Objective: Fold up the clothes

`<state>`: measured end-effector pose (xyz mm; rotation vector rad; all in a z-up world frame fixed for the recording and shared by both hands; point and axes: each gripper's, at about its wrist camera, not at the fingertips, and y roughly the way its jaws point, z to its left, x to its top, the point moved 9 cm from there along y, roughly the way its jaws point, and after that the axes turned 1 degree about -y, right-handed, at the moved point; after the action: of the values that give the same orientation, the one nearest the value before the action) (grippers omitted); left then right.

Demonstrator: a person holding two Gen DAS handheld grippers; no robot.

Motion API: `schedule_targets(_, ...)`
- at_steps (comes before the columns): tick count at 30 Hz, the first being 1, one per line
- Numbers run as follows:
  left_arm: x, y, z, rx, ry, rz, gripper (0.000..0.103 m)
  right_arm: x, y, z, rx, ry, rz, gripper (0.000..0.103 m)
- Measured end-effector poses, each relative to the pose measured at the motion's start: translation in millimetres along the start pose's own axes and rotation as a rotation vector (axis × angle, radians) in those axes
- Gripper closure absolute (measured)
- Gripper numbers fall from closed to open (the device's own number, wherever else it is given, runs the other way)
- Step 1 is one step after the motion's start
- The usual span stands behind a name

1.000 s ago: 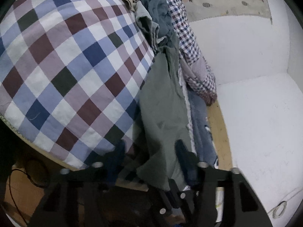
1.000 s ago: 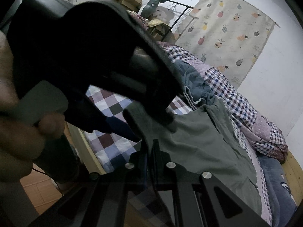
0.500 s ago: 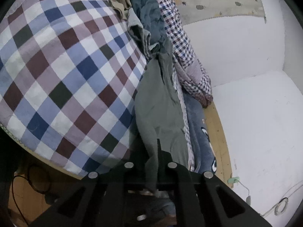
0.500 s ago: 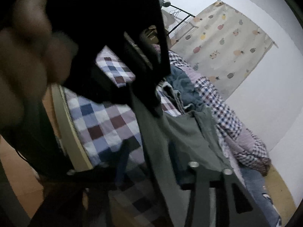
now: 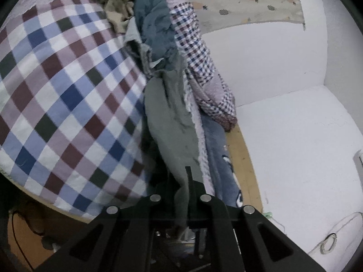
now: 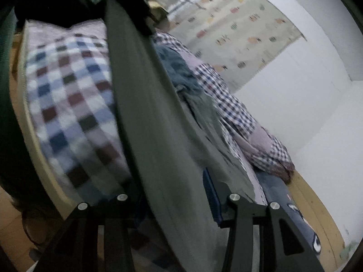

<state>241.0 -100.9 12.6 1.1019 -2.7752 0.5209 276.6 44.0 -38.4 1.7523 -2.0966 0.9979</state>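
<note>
In the left wrist view my left gripper [image 5: 184, 196] is shut on a fold of the grey-green garment [image 5: 172, 124]. The cloth runs taut from the jaws up to a heap of clothes [image 5: 154, 27] on the bed. In the right wrist view the same grey-green garment [image 6: 145, 117] hangs as a long band from a dark blurred shape at the top edge. It passes down between the wide-apart fingers of my right gripper [image 6: 174, 201], which is open. Whether the cloth touches its blue pads [image 6: 209, 200] is unclear.
A blue, maroon and white checked bedsheet [image 5: 63, 95] covers the mattress on the left. A small-check quilt [image 5: 202, 63] and a blue fleece blanket [image 5: 219, 156] lie along the wooden bed edge [image 5: 246, 158]. The white wall [image 5: 295, 124] is on the right, and a cable [image 5: 326, 244] lies low right.
My left gripper went from open to shut on the grey-green garment and pulled it taut. My right gripper let go of the cloth and opened wide; the garment now hangs between its fingers.
</note>
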Motion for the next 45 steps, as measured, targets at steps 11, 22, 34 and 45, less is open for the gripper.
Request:
schedule_targets(11, 31, 0, -61, -0.08, 0.048, -0.025, 0.1, -86, 21, -90, -0.173, 0.126, 0.23, 0.055)
schedule_targets(22, 59, 0, -93, -0.084, 0.082, -0.054, 0.1, -197, 5, -177, -0.259, 0.282, 0.439, 0.058)
schedule_targets(34, 52, 4, -83, -0.051, 0.077, -0.044, 0.1, -297, -53, -291, -0.306, 0.827, 0.62, 0.066)
schedule_targets(45, 33, 15, -117, -0.06, 0.137, 0.005, 0.1, -76, -110, -130, 0.071, 0.36, 0.017, 0.023)
